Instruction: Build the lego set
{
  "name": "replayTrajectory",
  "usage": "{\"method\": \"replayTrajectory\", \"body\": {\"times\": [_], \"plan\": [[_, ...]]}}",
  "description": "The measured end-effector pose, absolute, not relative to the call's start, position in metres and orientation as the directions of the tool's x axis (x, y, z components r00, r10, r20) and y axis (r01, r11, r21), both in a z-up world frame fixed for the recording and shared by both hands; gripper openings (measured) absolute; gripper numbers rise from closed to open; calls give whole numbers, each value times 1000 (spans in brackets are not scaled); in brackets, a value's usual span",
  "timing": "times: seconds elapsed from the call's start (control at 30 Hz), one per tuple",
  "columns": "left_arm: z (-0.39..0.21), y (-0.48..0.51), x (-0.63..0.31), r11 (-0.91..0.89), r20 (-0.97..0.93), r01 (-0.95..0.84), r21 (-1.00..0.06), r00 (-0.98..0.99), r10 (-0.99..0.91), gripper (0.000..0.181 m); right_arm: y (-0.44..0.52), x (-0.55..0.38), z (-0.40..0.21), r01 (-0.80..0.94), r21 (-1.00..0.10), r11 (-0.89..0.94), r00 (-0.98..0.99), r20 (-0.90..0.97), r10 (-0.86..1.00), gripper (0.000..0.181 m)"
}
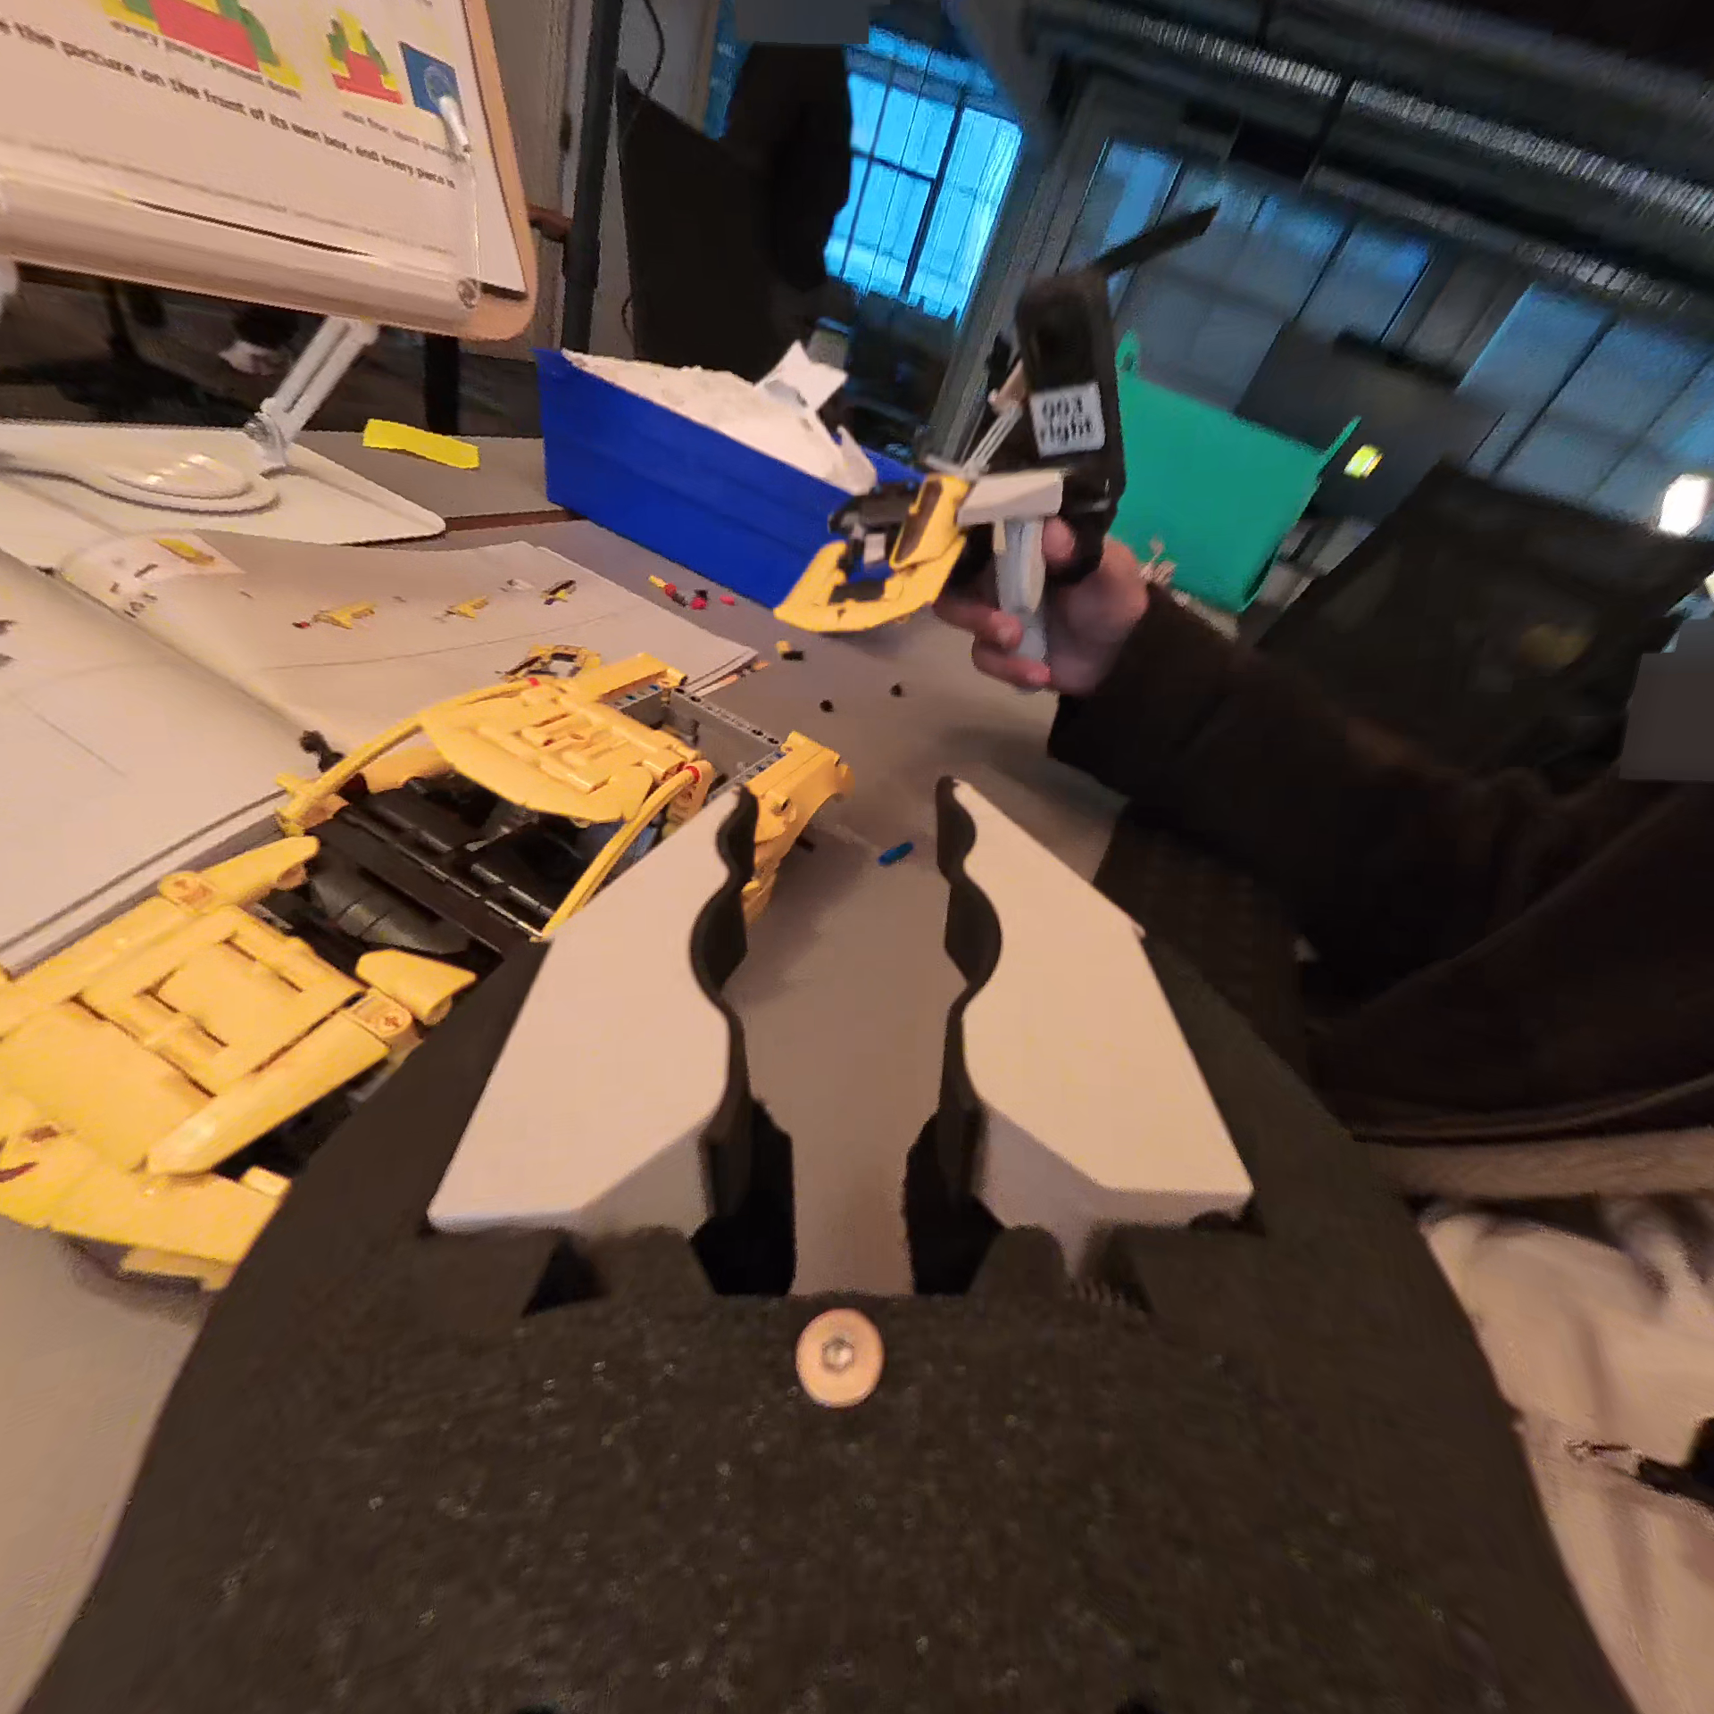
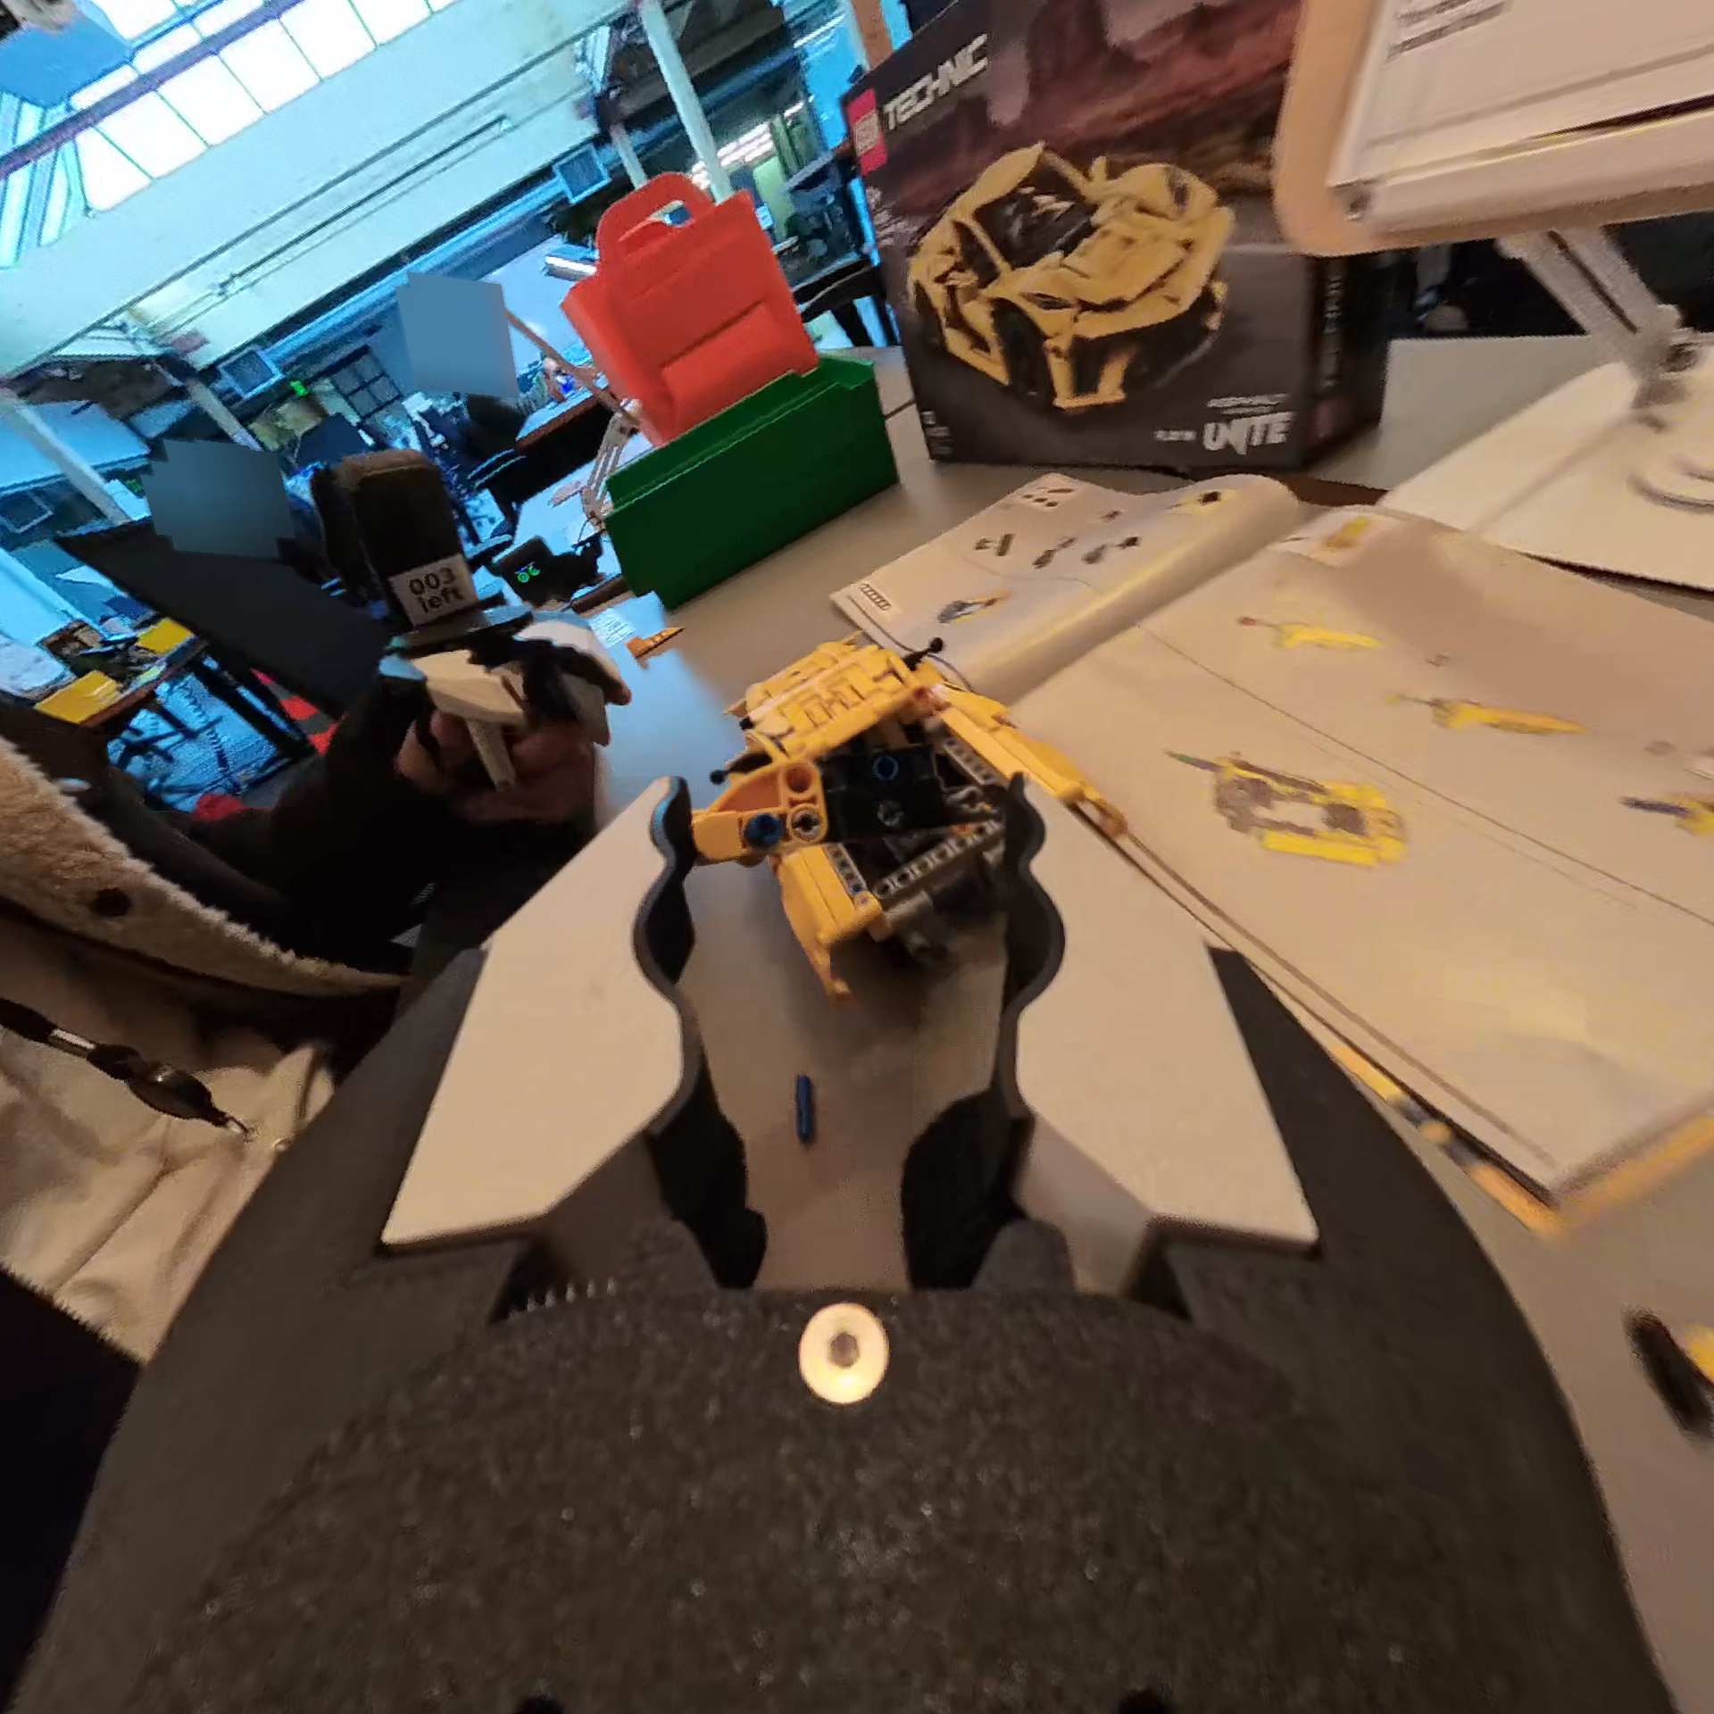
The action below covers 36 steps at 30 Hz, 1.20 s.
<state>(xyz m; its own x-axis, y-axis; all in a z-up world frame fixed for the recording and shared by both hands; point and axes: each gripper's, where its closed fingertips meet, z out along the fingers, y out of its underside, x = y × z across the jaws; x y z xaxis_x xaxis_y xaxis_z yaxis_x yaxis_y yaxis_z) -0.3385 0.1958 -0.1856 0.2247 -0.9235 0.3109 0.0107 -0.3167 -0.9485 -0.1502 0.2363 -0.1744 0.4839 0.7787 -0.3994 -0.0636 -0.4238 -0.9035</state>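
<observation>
Resting on the grey table beside the open manual, your yellow car body looks rigid yet snap-apart fragile; take its dark frame, not the curved glossy panels. Right gripper clamps a yellow subassembly. Left gripper gapes empty.

A strip of bare desk runs between the yellow car model and the person's dark sleeve, open except for a small blue pin and scattered small pieces farther on. The open instruction booklet closes off the side beyond the model, and a blue bin blocks the far end. A lamp base and a tilted board overhang the booklet. In the right wrist view a green bin and the set's box wall the back edge.
</observation>
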Motion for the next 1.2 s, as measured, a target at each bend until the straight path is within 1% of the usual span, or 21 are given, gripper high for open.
{"method": "replayTrajectory", "body": {"times": [0.07, 0.13, 0.23, 0.37, 0.47, 0.6, 0.7, 0.77, 0.83, 0.9, 1.0, 1.07, 1.17, 1.2], "plan": [[-183, 197, -341, -358, 359, 45, -933, 201, -911, 39, 231, -133, -182, -39, -901, -431, 519, -387, 762, 67], [-184, 198, -342, -369, 372, 49, -928, 196, -907, 39, 220, -122, -193, 41, -902, -430, 546, -340, 765, 67], [-186, 196, -338, -370, 369, 29, -929, 185, -911, 39, 201, -116, -213, 132, -866, -483, 542, -345, 766, 67], [-187, 196, -336, -384, 383, 28, -923, 174, -907, 39, 191, -111, -231, 192, -859, -475, 538, -312, 783, 67], [-186, 198, -337, -405, 405, 39, -914, 165, -899, 39, 185, -105, -249, 276, -841, -466, 537, -267, 800, 67], [-187, 199, -336, -412, 413, 39, -910, 163, -896, 39, 184, -96, -258, 311, -826, -470, 594, -217, 774, 67], [-188, 198, -335, -412, 411, 29, -911, 167, -896, 39, 181, -87, -263, 317, -800, -509, 734, -134, 666, 67], [-188, 199, -335, -411, 410, 29, -911, 169, -896, 38, 179, -75, -264, 313, -786, -533, 845, -25, 533, 67], [-189, 199, -335, -412, 411, 28, -911, 170, -896, 38, 170, -66, -266, 296, -764, -574, 917, 59, 394, 67], [-189, 199, -334, -411, 409, 25, -911, 168, -897, 39, 159, -50, -265, 250, -743, -621, 967, 157, 202, 68], [-189, 197, -334, -404, 401, 21, -915, 167, -901, 39, 144, -40, -264, 211, -718, -664, 964, 264, 20, 67], [-188, 196, -334, -398, 396, 21, -917, 166, -903, 39, 142, -47, -265, 182, -706, -684, 962, 271, -23, 68], [-188, 195, -334, -397, 395, 22, -917, 165, -904, 39, 144, -67, -274, 99, -678, -729, 982, 187, -40, 67], [-187, 195, -335, -397, 396, 27, -917, 168, -903, 38, 143, -66, -278, 53, -665, -745, 982, 169, -81, 66]]}}
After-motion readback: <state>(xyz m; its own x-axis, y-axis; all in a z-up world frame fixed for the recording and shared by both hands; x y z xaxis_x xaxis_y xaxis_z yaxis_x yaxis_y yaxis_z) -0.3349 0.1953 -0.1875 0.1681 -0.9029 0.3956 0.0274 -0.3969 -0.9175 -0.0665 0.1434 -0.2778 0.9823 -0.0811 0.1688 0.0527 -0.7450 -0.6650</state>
